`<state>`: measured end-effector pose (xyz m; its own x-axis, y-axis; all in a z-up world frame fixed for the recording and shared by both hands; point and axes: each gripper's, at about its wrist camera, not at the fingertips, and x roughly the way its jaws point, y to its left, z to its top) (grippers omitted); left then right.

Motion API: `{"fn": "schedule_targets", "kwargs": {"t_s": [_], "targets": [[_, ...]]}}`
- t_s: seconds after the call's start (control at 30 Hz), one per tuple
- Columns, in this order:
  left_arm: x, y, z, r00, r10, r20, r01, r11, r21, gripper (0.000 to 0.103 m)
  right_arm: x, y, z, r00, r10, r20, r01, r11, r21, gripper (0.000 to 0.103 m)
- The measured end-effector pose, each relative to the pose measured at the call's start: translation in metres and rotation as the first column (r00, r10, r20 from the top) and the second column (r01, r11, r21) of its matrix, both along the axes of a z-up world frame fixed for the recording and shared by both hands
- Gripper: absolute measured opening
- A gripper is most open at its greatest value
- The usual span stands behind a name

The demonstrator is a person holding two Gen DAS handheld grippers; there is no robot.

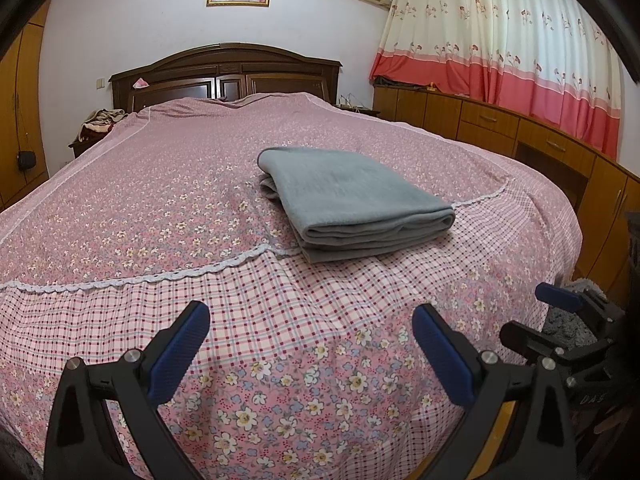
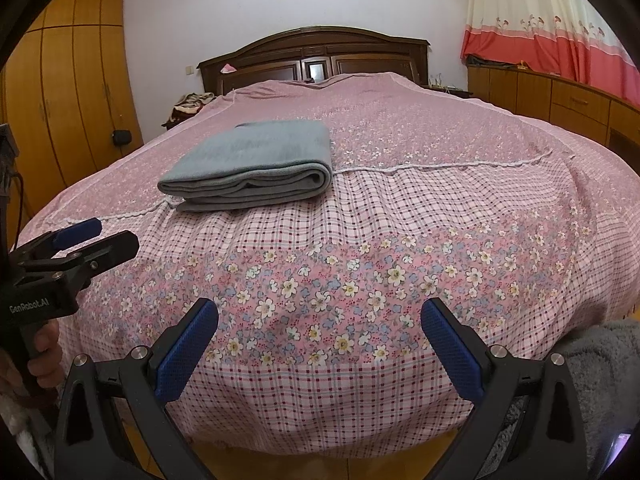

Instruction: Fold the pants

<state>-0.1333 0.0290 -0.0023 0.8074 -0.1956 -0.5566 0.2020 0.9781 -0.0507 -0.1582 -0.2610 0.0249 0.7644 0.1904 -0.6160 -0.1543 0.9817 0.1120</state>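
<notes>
Near the bedspread (image 1: pixel 120 216) foot edge, we hold left gripper (image 1: pixel 310 344) and right gripper (image 2: pixel 320 340) released, empty; pants (image 1: pixel 352 200) appear folded, so withdrawal remains.

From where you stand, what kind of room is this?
Most likely a home bedroom: a large bed with a wooden headboard, wardrobes along the wall, and folded grey pants lying on the bedspread.

Your left gripper (image 1: pixel 310 328): jaws spread wide, nothing between the blue pads, held level | your right gripper (image 2: pixel 319 322): jaws equally wide apart, empty, just beside the left | your fingers (image 2: pixel 42 354): wrapped round the left gripper's handle
</notes>
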Motion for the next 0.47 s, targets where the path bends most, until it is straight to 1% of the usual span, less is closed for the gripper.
{"fn": "schedule_targets", "kwargs": {"t_s": [0.3,0.47], "targets": [[0.0006,-0.0036,-0.0017,1.0,-0.006,0.0,0.006,1.0,0.007,0.103,0.0007,0.0001,-0.0015,1.0,0.0,-0.007,0.0,1.0,0.002,0.103],[0.0033,-0.0059,-0.0055,1.0,-0.006,-0.016,0.006,1.0,0.012,0.103,0.0024,0.0003,-0.0021,1.0,0.0,-0.013,0.0,1.0,0.004,0.103]]}}
